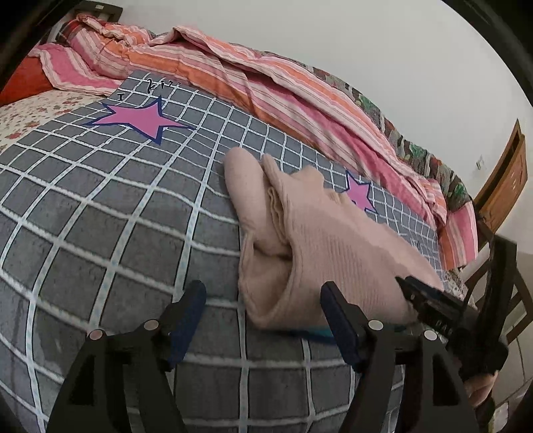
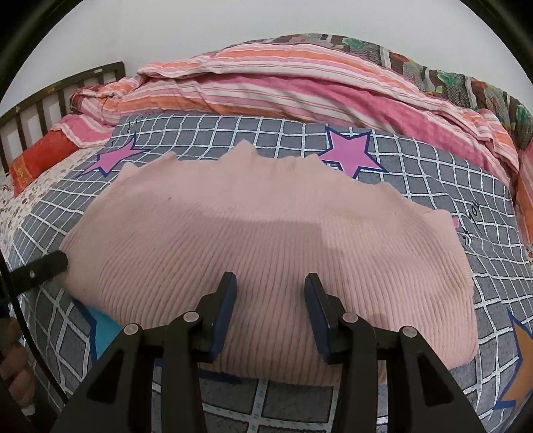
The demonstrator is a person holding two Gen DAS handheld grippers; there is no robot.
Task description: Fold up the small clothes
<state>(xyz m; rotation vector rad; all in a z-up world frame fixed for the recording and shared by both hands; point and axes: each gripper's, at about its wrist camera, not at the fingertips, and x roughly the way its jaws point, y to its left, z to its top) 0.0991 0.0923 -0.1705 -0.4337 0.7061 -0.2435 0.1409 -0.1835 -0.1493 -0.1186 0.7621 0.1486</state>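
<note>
Two grippers over one pink sweater on the bed

One ribbed pink sweater lies folded on a grey checked blanket with pink stars, and it fills the middle of the right wrist view. Its far edge is wavy, toward 12 o'clock, and its near edge reaches down to 6 o'clock, under the right gripper. That gripper hangs over the knit with its jaws apart; no fabric sits between the blue pads, so it is released. Whether the tips touch the cloth I cannot tell.

From the left wrist view the sweater sits at about 2 o'clock from the left gripper, and a folded sleeve shows at its open side. The left gripper is also released, its jaws wide, with the sweater's corner just between the fingertips but not pressed. Behind the blanket, at 12 o'clock, a striped pink and orange quilt is heaped against the white wall. At 3 o'clock in the left view the right gripper rests at the sweater's edge.
</note>
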